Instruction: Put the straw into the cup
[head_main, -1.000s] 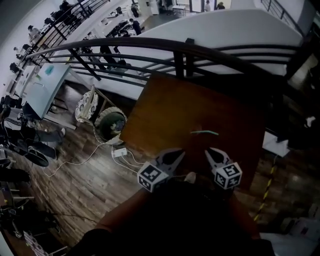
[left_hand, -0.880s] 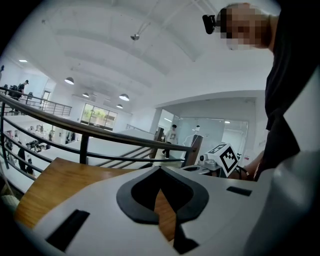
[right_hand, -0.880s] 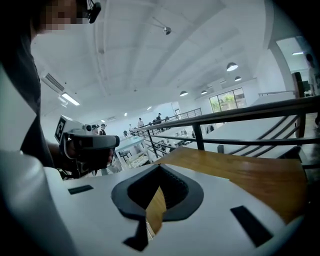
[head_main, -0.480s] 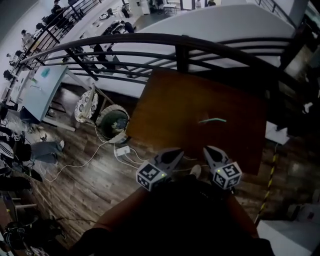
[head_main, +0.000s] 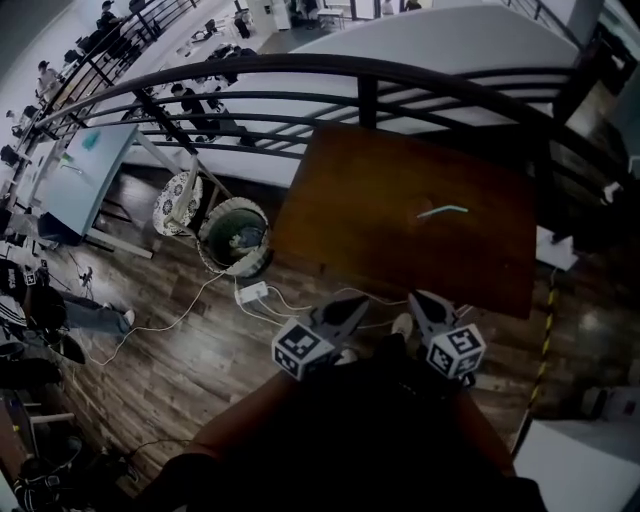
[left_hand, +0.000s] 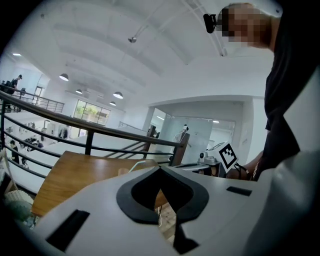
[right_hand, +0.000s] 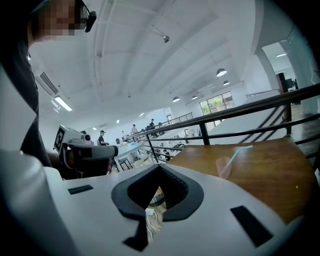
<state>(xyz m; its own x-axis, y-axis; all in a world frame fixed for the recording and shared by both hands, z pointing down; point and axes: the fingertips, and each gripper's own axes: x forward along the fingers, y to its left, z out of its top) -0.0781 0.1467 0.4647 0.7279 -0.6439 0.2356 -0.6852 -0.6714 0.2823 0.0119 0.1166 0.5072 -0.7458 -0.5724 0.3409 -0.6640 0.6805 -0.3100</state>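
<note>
"Straw (head_main: 443, 211) location?"

"On the table (head_main: 380, 200), right of centre in the upper half of the head view. In the right gripper view it shows at right of centre, slanting up to the right out of a clear cup (right_hand: 223, 168). Its lower end appears to sit inside the cup. The cup stands on the table; I cannot make it out in the head view."

"Left gripper (head_main: 355, 305)?"

"Low centre of the head view, over the wooden floor (head_main: 180, 360), short of the table's near edge and well apart from the straw. Fingers clenched tip to tip, nothing between them."

"Right gripper (head_main: 420, 300)?"

"Just beside the left one, to its right in the frame, also short of the table. Fingers clenched, grasping nothing. Straw and cup lie ahead of it, untouched."

"Surroundings?"

"A dark railing (head_main: 360, 75) curves along the table's far side at the top of the frame. A round basket (head_main: 235, 235) sits on the floor left of the table."
</note>
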